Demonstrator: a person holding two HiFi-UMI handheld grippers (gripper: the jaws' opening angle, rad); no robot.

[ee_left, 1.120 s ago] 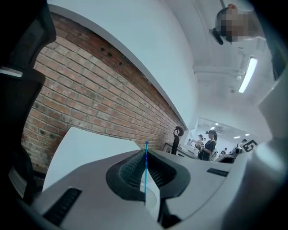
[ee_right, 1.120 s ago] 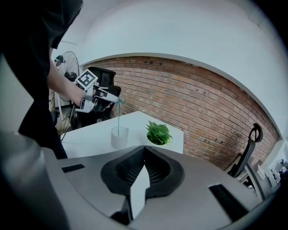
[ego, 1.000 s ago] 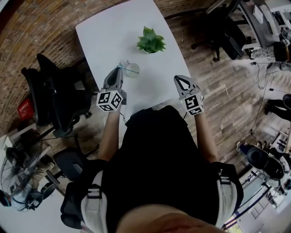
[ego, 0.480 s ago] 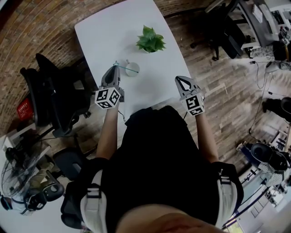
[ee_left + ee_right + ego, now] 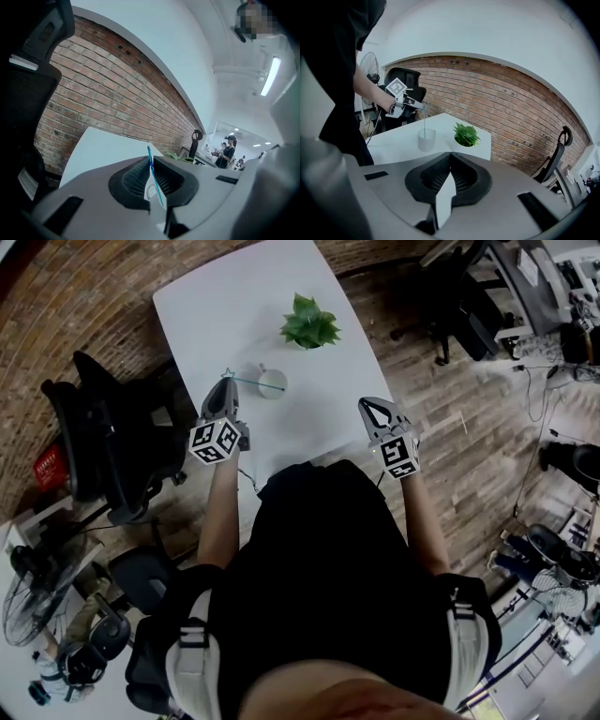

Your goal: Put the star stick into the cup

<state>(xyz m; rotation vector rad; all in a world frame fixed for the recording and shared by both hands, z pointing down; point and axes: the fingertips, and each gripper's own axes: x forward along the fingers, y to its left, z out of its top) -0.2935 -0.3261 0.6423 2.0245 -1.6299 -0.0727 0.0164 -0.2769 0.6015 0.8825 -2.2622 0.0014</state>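
Lowering the star stick (image 5: 247, 379) into the cup (image 5: 272, 382) was judged the step in hand: its star end was clamped in the left gripper (image 5: 226, 382), its far tip seen inside the cup on the table (image 5: 216, 306). The right gripper (image 5: 376, 407) was seen with jaws together, empty. Next, a release was called for.

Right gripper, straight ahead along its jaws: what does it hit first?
Probably the plant. The right gripper, shut and empty, points across the table between cup and plant, nearer the plant. Height is unclear; it may skim past toward the brick wall.
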